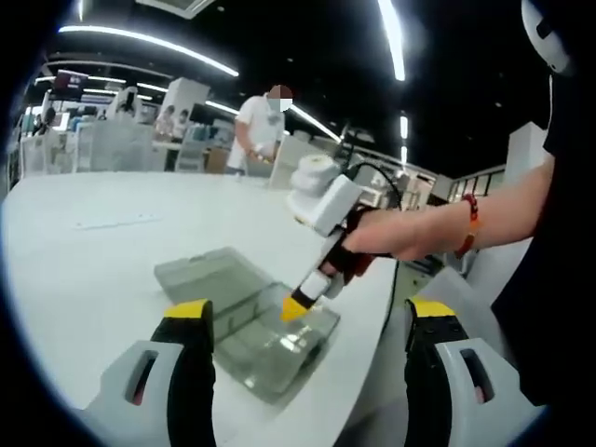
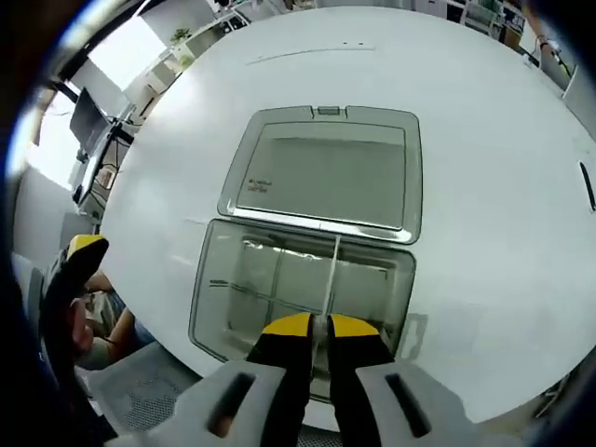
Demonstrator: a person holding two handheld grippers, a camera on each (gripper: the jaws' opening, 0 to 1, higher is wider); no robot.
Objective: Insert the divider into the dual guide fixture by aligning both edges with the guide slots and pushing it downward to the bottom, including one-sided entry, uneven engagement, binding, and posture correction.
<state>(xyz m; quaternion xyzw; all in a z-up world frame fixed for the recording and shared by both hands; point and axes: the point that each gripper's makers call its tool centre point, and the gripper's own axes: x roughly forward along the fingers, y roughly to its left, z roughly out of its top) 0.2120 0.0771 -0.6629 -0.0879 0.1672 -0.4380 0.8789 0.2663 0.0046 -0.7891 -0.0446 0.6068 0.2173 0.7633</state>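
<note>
A clear plastic box (image 2: 233, 312) with inner guide ribs lies near the white table's front edge, its lid (image 2: 326, 172) folded open flat behind it. My right gripper (image 2: 318, 326) is shut on a thin clear divider (image 2: 332, 270), which stands on edge inside the box and reaches toward the hinge wall. In the left gripper view the right gripper (image 1: 296, 307), held by a hand, dips its yellow tips into the box (image 1: 270, 358). My left gripper (image 1: 310, 312) hangs open in front of the box, holding nothing. One of its yellow-tipped fingers (image 2: 86, 247) shows left of the box.
The white table (image 1: 84, 270) ends close behind the box on my side. A thin strip (image 1: 116, 222) lies farther out on it. A person in a white shirt (image 1: 259, 130) stands beyond the far edge among shelves. The holder's forearm with a red bracelet (image 1: 470, 223) crosses from the right.
</note>
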